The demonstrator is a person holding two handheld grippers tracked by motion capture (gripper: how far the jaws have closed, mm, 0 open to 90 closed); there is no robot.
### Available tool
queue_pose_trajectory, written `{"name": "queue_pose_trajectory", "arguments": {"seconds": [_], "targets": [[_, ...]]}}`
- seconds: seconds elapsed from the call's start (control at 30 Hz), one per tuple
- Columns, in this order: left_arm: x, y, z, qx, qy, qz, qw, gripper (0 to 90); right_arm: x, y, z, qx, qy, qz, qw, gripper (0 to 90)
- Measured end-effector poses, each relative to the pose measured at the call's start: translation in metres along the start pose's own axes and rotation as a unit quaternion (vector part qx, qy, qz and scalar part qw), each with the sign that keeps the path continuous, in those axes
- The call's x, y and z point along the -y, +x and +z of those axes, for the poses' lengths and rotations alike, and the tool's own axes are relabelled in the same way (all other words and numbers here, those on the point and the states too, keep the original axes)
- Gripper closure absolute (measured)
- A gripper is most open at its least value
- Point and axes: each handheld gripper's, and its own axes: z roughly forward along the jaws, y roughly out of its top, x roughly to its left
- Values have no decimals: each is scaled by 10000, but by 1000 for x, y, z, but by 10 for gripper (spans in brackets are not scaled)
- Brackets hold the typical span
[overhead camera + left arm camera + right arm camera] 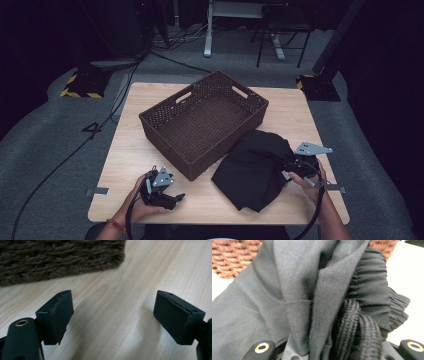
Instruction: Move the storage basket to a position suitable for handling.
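Table (295,112): a light wooden square top on grey carpet. Bare wood shows along the far edge, down the left side and across the near-left corner, where there is the most open room.
Basket (165,107): a dark brown woven box with handle slots, set at an angle on the middle of the table. Its inside is bare. Its near corner points toward the person, and in the left gripper view its woven wall (60,260) stands just beyond the jaws.
Garment (252,167): a black cloth bunched on the near-right part of the table. Its far-left edge touches the basket's right wall, and its near tip lies close to the table's near edge. In the right gripper view, folds, a ribbed elastic band and a braided cord (357,325) crowd the lens.
Right gripper (295,165): held at the garment's right edge, with cloth and cord gathered between the jaws, which grip it.
Left gripper (172,198): low over the near-left wood, apart from the basket's near corner. Its jaws are spread wide, with bare table between the pads (61,315).
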Motion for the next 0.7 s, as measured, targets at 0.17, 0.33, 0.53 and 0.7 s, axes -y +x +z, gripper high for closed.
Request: {"name": "queue_pose_trajectory", "arguments": {"seconds": [0.17, 0.33, 0.53, 0.7], "targets": [[0, 3, 0, 4, -2, 10, 10000, 165, -8, 3, -9, -10, -226, -31, 9997, 751], [-1, 4, 1, 3, -6, -2, 10000, 166, -15, 4, -16, 24, -411, -81, 9991, 752], [-1, 4, 1, -3, -9, -3, 10000, 166, -22, 4, -21, 95, -540, -124, 9984, 752], [-1, 4, 1, -3, -8, -2, 10000, 166, -27, 4, -27, 108, -634, -141, 9978, 752]]}}
